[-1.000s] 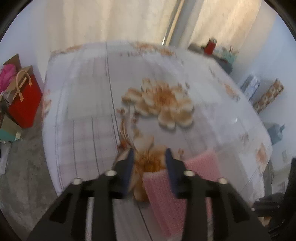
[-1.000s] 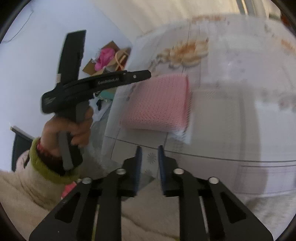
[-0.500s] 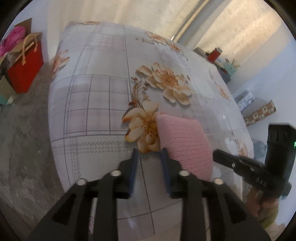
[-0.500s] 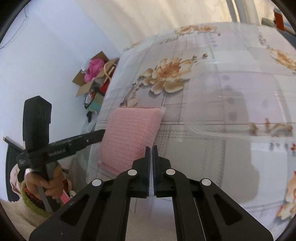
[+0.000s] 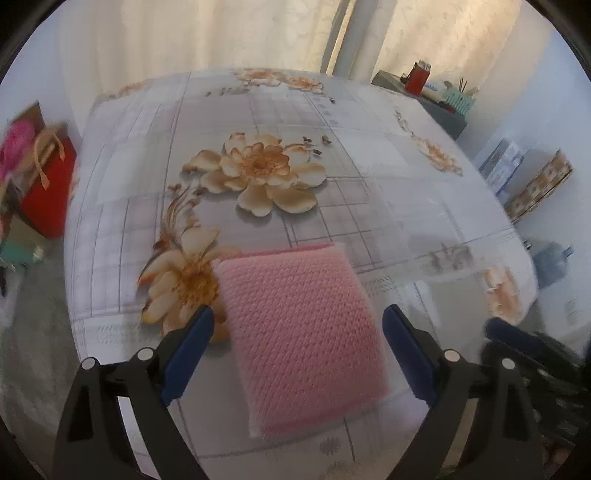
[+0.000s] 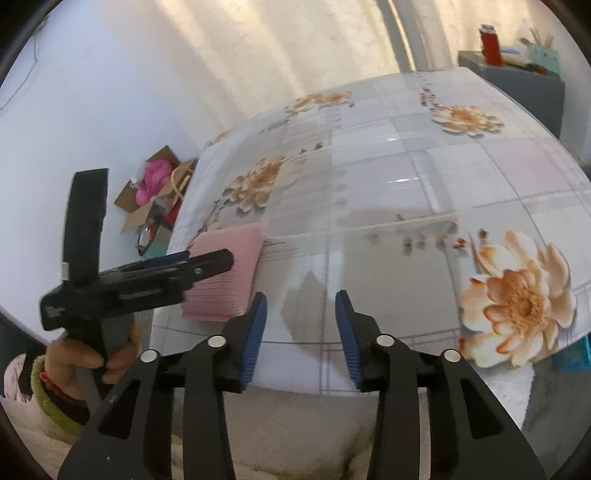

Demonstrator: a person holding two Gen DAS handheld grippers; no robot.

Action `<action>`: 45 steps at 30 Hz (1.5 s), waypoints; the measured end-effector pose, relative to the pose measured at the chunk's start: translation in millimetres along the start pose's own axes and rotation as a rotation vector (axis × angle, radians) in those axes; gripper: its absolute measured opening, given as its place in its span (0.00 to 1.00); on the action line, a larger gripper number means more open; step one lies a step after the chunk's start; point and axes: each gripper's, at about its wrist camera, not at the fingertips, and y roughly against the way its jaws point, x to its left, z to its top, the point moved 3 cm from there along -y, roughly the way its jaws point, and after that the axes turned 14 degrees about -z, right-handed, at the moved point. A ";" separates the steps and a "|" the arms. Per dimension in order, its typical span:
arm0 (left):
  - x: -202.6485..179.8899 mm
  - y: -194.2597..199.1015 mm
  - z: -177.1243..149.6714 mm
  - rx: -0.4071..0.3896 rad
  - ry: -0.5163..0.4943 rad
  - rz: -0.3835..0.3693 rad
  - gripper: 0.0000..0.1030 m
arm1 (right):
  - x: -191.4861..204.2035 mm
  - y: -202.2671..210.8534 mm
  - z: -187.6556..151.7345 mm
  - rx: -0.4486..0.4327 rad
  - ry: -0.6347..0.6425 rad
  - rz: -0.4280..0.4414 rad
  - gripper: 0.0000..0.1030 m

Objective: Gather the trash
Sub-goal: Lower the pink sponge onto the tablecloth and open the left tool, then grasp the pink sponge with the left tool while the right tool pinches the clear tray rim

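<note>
Jaws of left hand-held gripper (image 5: 297, 332) opening (pads clear) around pink pad (image 5: 299, 332).

- Soft daylight glows through the curtains (image 5: 229, 33) at twelve o'clock.
- Glare streaks the glossy tablecloth (image 6: 406, 181).
- Fisheye bending and dark vignette ring both views; edges blur.

both wrist views look steeply down, close over the flowered table (image 5: 332, 122), sharing the pink pad (image 5: 299, 325).

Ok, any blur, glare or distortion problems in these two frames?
Left wrist view: fisheye bulges the table; pink knitted pad sharp, red bag at the left edge smeared. Right wrist view: small glare streaks on the tablecloth's sheen, left gripper slightly motion-blurred.
</note>
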 end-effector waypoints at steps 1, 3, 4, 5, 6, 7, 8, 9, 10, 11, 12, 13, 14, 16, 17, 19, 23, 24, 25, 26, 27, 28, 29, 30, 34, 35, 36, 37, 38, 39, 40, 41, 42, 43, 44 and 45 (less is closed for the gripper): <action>-2.3 -6.3 0.2 0.012 -0.004 0.013 0.87 | -4.5 -0.4 -0.4 0.000 -0.009 -0.004 0.40; -5.0 -15.2 0.4 0.030 -0.007 0.023 0.87 | -13.1 2.6 -2.1 -0.002 -0.025 -0.015 0.40; -5.5 -20.4 0.3 0.035 -0.011 0.042 0.87 | -16.9 3.1 -2.0 -0.006 -0.034 -0.016 0.41; -4.1 -23.1 0.2 0.039 -0.013 0.054 0.87 | -19.4 4.6 -1.6 -0.009 -0.040 -0.018 0.41; -4.1 -25.4 0.1 0.035 -0.024 0.072 0.87 | -21.3 6.1 -0.9 -0.014 -0.043 -0.022 0.41; -4.4 -26.2 0.0 0.029 -0.034 0.081 0.87 | -20.3 4.3 0.9 -0.021 -0.043 -0.027 0.41; -4.6 -27.1 -0.2 0.029 -0.043 0.087 0.87 | -22.2 5.8 2.3 -0.032 -0.038 -0.037 0.41; -4.9 -27.6 -0.2 0.030 -0.048 0.088 0.87 | -23.7 7.3 4.0 -0.042 -0.030 -0.049 0.41; -4.7 -27.4 -0.7 0.028 -0.057 0.088 0.86 | -25.7 8.9 7.5 -0.056 -0.017 -0.065 0.41; -4.6 -27.1 -1.5 0.027 -0.068 0.093 0.85 | -28.3 11.2 10.8 -0.068 -0.010 -0.077 0.41; -4.6 -27.2 -1.7 0.027 -0.077 0.096 0.84 | -31.5 12.2 14.5 -0.076 -0.011 -0.084 0.41; -4.3 -26.7 -2.4 0.025 -0.085 0.095 0.83 | -36.6 13.9 18.8 -0.085 -0.021 -0.090 0.42; -3.7 -26.0 -3.2 0.023 -0.089 0.091 0.83 | -43.7 16.3 26.2 -0.097 -0.040 -0.094 0.43; -3.2 -25.0 -4.1 0.018 -0.098 0.088 0.82 | -54.4 19.2 38.9 -0.117 -0.069 -0.104 0.47; -3.4 -25.3 -3.4 0.016 -0.100 0.086 0.82 | -60.8 19.3 48.1 -0.126 -0.085 -0.109 0.51; -3.1 -25.2 -3.6 0.011 -0.106 0.082 0.81 | -71.4 11.8 65.4 -0.112 -0.102 -0.107 0.54; -2.5 -25.6 -3.4 0.005 -0.118 0.073 0.81 | -86.5 -16.8 89.7 -0.027 -0.143 -0.109 0.54; -3.2 -25.0 -4.2 0.005 -0.119 0.072 0.81 | -88.8 -23.1 93.7 -0.006 -0.152 -0.106 0.54; -3.0 -24.6 -4.5 0.004 -0.121 0.069 0.81 | -91.0 -30.4 97.9 0.014 -0.159 -0.101 0.54; -2.8 -24.2 -4.8 0.002 -0.122 0.066 0.81 | -91.6 -33.7 97.5 0.025 -0.161 -0.103 0.51; -2.7 -23.8 -5.5 0.001 -0.124 0.065 0.81 | -91.4 -36.8 97.5 0.037 -0.159 -0.106 0.50; -2.8 -23.9 -5.8 0.000 -0.128 0.065 0.81 | -90.7 -39.8 97.3 0.046 -0.156 -0.106 0.48; -2.9 -24.5 -6.0 -0.001 -0.131 0.066 0.81 | -89.6 -43.8 96.6 0.058 -0.153 -0.105 0.45; -2.9 -24.6 -6.0 -0.002 -0.133 0.066 0.81 | -87.7 -44.4 93.8 0.063 -0.150 -0.107 0.42; -3.0 -24.4 -6.0 -0.002 -0.134 0.065 0.81 | -86.3 -49.9 88.0 0.087 -0.148 -0.116 0.14; -3.0 -24.5 -5.9 -0.003 -0.135 0.065 0.81 | -87.0 -51.1 86.7 0.094 -0.152 -0.119 0.05; -3.0 -24.4 -5.9 -0.003 -0.136 0.065 0.81 | -88.1 -51.8 84.9 0.100 -0.159 -0.117 0.04; -3.0 -24.5 -5.7 -0.003 -0.138 0.066 0.81 | -89.1 -51.9 83.9 0.103 -0.164 -0.114 0.03; -3.1 -24.8 -5.4 -0.002 -0.140 0.067 0.81 | -90.6 -50.8 82.4 0.103 -0.169 -0.112 0.03; -3.1 -24.9 -5.3 -0.002 -0.140 0.068 0.81 | -92.1 -49.2 81.3 0.101 -0.174 -0.117 0.03; -3.2 -24.9 -5.3 -0.002 -0.140 0.069 0.81 | -94.1 -47.2 80.2 0.098 -0.180 -0.123 0.02; -3.4 -24.9 -5.3 -0.003 -0.140 0.069 0.81 | -96.7 -44.1 78.4 0.094 -0.191 -0.130 0.02; -3.6 -24.9 -5.5 -0.003 -0.140 0.070 0.81 | -98.8 -41.2 77.2 0.091 -0.198 -0.137 0.02; -3.8 -25.1 -5.4 -0.003 -0.140 0.071 0.81 | -101.2 -38.2 75.8 0.087 -0.206 -0.146 0.02; -3.7 -25.1 -5.3 -0.003 -0.140 0.071 0.81 | -103.3 -34.5 74.0 0.081 -0.212 -0.155 0.02; -3.8 -25.3 -5.3 -0.003 -0.140 0.072 0.81 | -104.5 -31.8 72.8 0.077 -0.217 -0.158 0.02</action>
